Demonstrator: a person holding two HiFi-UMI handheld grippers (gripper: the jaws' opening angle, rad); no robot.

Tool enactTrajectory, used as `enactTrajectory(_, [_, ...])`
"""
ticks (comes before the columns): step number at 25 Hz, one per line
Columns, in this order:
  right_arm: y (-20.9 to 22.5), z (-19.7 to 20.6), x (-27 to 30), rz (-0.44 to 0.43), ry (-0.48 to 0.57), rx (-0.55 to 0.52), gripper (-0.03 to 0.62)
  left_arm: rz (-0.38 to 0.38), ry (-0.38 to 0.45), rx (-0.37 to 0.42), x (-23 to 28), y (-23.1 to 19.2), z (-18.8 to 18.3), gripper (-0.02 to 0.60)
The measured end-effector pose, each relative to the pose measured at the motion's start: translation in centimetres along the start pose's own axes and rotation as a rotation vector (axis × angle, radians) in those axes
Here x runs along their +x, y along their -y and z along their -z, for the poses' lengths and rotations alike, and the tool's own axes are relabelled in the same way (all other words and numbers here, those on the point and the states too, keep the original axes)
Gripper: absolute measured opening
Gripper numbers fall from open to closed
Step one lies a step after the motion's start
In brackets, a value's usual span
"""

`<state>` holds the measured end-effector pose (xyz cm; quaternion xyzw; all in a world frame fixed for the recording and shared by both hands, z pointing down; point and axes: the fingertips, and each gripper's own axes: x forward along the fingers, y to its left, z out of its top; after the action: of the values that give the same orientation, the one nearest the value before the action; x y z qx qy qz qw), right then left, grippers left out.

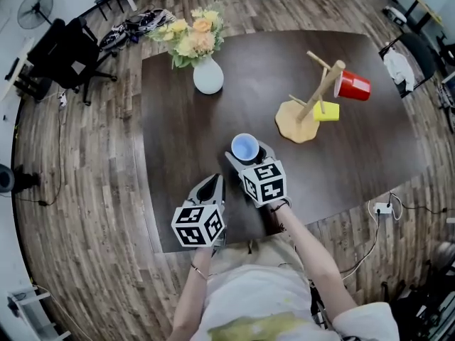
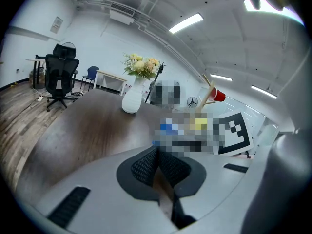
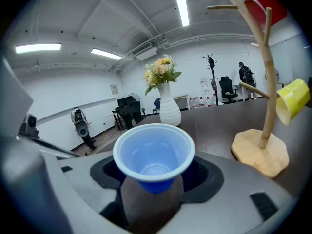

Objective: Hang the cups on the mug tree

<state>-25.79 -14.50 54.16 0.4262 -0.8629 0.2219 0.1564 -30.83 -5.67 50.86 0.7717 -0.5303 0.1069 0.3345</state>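
A wooden mug tree [image 1: 313,96] stands on the dark table [image 1: 178,148] at the right, with a red cup [image 1: 353,87] on an upper branch and a yellow cup [image 1: 326,111] on a lower one. My right gripper [image 1: 246,155] is shut on a blue cup [image 1: 244,147], held mouth up and tilted, left of the tree's base. In the right gripper view the blue cup [image 3: 154,155] sits between the pads, and the tree [image 3: 266,82] rises at the right. My left gripper [image 1: 212,185] hovers near the table's front edge, shut and empty [image 2: 157,172].
A white vase of flowers [image 1: 207,75] stands at the table's back left. Off the table to the left are a black office chair [image 1: 71,48], a fan [image 1: 35,9] and cables on the wooden floor. A power strip [image 1: 382,208] lies on the floor at the right.
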Motion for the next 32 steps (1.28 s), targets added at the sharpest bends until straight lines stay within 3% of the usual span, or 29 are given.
enactTrajectory(10, [3.5, -4.5, -1.1, 0.035, 0.134, 0.166, 0.313, 0.042, 0.026, 0.016, 1.7, 2.0, -2.3, 0.017])
enactTrajectory(32, [8.7, -9.2, -0.9, -0.041, 0.323, 0.523, 0.308, 0.002, 0.041, -0.014, 5.2, 5.6, -3.8, 0.016])
